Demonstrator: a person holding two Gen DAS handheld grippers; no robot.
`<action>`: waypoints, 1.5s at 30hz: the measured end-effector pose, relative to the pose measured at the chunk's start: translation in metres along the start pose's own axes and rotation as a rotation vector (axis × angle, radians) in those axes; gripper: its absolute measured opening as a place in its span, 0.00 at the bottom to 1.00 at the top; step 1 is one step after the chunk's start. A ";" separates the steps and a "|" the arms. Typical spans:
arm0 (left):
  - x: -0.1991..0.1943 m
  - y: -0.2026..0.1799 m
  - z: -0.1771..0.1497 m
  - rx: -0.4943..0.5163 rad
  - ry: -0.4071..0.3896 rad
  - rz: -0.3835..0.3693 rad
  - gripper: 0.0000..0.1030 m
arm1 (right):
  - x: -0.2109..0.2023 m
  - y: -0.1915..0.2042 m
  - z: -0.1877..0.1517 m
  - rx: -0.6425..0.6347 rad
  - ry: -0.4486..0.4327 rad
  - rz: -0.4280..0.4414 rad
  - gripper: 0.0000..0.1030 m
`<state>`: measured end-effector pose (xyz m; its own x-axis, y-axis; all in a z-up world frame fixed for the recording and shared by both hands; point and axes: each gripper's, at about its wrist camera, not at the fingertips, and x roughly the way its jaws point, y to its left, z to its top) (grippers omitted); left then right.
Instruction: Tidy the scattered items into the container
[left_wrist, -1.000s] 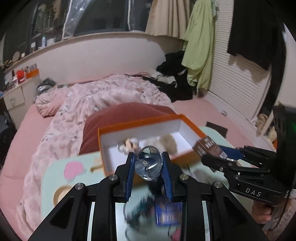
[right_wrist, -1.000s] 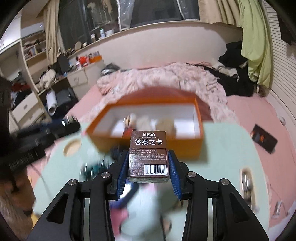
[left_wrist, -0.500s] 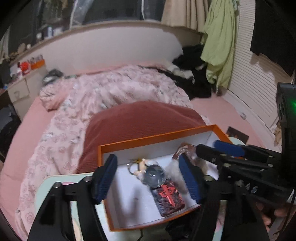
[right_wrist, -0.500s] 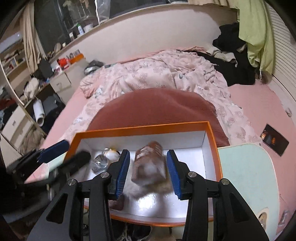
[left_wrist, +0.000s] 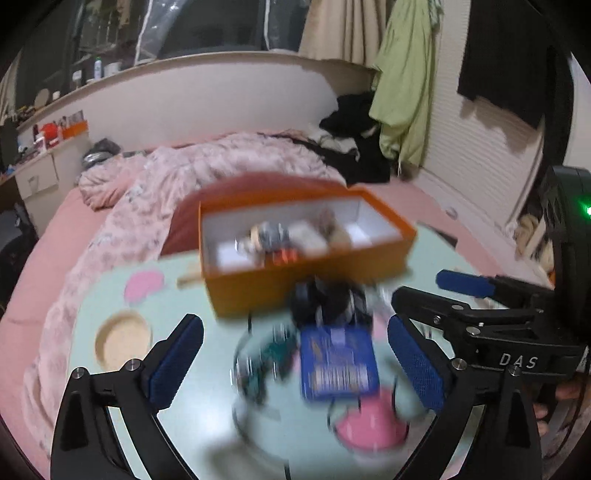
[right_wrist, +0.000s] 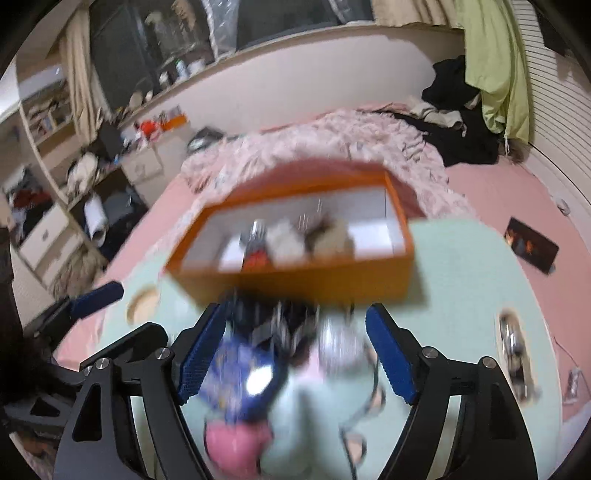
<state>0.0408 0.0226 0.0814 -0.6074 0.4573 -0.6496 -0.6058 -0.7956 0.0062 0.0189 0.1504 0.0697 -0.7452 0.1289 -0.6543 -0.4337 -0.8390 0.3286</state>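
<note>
Orange box (left_wrist: 310, 284) at table's (left_wrist: 184, 413) far edge, several items already inside. Loose pile w/ blue pack (left_wrist: 338, 363) just before box. Left gripper (left_wrist: 295, 362) and right gripper (right_wrist: 295, 354): jaws opening, empty, pile between them. Risk: both converging on one tangled pile, so likely collision or a dragged cord.

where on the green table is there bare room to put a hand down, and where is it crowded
Bare: the table right of the orange box, up to the cut-out near its right rim. Also the strip between the box and the round tan inlay. Crowded: in front of the box, around the blue pack.
</note>
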 end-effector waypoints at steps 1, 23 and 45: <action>-0.002 -0.001 -0.009 0.006 0.008 0.016 0.97 | -0.002 0.001 -0.009 -0.011 0.016 -0.003 0.76; 0.022 0.011 -0.070 -0.071 0.163 0.136 1.00 | 0.018 0.010 -0.075 -0.207 0.178 -0.138 1.00; 0.016 0.009 -0.074 -0.048 0.149 0.127 1.00 | 0.015 0.005 -0.085 -0.231 0.166 -0.112 1.00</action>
<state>0.0640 -0.0064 0.0147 -0.5924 0.2911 -0.7512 -0.5020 -0.8627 0.0615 0.0485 0.1031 0.0037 -0.5979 0.1547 -0.7865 -0.3670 -0.9252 0.0971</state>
